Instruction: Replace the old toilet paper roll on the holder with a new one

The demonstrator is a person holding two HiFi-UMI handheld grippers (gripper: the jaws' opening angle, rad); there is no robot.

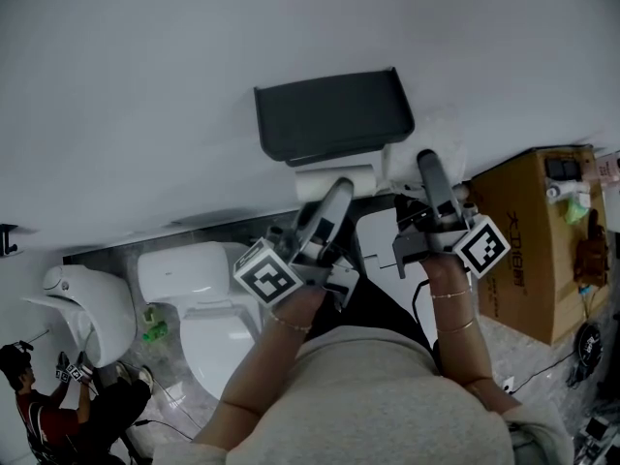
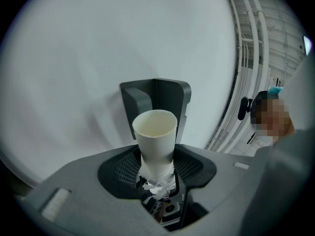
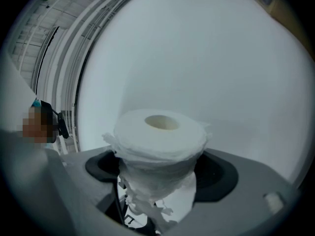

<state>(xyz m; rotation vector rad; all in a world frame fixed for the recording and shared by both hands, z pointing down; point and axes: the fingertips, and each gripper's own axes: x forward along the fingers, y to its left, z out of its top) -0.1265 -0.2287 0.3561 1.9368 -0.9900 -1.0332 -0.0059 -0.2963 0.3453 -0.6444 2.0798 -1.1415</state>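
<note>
A: What's the left gripper (image 1: pixel 339 190) doing?
B: Pinching the bare cardboard tube (image 2: pixel 155 141) (paper scraps (image 2: pixel 156 185) cling to it), with the holder (image 2: pixel 155 95) at 12 o'clock.
A: And the right gripper (image 1: pixel 426 163)?
B: Clamped on 1 full roll (image 3: pixel 160 136), at the holder's 4 o'clock.

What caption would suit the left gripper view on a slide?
Left gripper grips an empty cardboard tube in front of the dark holder.

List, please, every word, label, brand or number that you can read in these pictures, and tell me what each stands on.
"X": first letter of large dark print running sideways on the brown cardboard box; the rest is too blurred to read.
Black-and-white square markers on the left-hand cube and the right-hand cube: patterns, no words.
Both gripper views: no text that can be read.
</note>
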